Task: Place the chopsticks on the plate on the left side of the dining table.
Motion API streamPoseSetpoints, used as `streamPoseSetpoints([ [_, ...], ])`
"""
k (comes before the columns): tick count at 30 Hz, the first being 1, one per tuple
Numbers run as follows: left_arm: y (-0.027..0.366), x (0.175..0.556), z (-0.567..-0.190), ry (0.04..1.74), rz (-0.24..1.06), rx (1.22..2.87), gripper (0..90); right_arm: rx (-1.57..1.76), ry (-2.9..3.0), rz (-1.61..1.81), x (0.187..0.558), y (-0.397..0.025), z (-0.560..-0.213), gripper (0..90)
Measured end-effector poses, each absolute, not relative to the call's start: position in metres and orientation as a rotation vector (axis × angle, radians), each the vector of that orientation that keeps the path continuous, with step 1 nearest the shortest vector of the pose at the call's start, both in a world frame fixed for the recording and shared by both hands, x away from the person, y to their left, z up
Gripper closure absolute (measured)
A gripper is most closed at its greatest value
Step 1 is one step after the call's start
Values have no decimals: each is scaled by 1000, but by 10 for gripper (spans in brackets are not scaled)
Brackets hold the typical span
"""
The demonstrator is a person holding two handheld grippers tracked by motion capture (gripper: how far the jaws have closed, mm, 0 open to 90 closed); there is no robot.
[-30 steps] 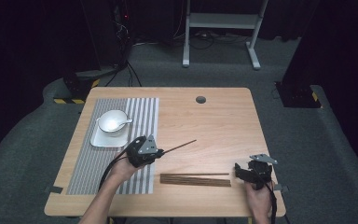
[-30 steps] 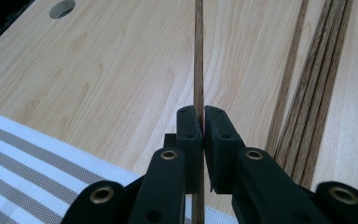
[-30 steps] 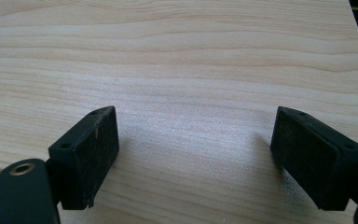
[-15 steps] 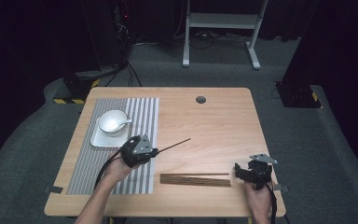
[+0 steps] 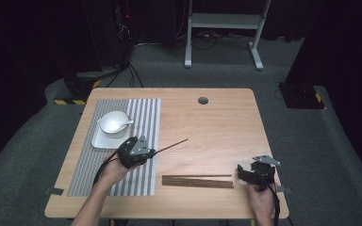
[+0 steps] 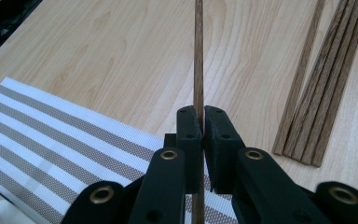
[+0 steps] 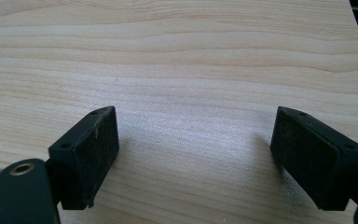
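My left gripper (image 5: 152, 152) is shut on a single dark wooden chopstick (image 5: 172, 145) that slants up and right over the table, at the right edge of the striped placemat (image 5: 143, 117). In the left gripper view the chopstick (image 6: 198, 56) runs straight up from between the closed jaws of the left gripper (image 6: 203, 122). A row of several chopsticks (image 5: 197, 181) lies flat near the front edge; it also appears as several chopsticks (image 6: 324, 88) in that view. My right gripper (image 5: 241, 173) rests at the front right, and the right gripper (image 7: 193, 144) stands open over bare wood.
A white bowl with a spoon (image 5: 114, 123) sits on a white square plate (image 5: 101, 141) on the placemat's far part. The wooden table (image 5: 217, 127) has a round cable hole (image 5: 202, 100) near its far edge. Dark floor and a white stand lie beyond.
My left gripper has carried the chopstick a little left and away from the front edge, toward the placemat and plate. The right gripper has stayed in place.
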State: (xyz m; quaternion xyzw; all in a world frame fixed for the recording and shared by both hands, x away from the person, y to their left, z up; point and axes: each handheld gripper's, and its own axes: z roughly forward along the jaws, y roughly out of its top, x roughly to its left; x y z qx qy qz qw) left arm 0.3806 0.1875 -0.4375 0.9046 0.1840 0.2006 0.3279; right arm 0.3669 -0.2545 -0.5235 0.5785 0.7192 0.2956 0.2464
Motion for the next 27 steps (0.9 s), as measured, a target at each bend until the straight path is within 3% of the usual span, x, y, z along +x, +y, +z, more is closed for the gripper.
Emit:
streamPoseSetpoints([
  [27,226,378,-435,584,602,2392,848,1575,1964,807,367,-254,-524,147],
])
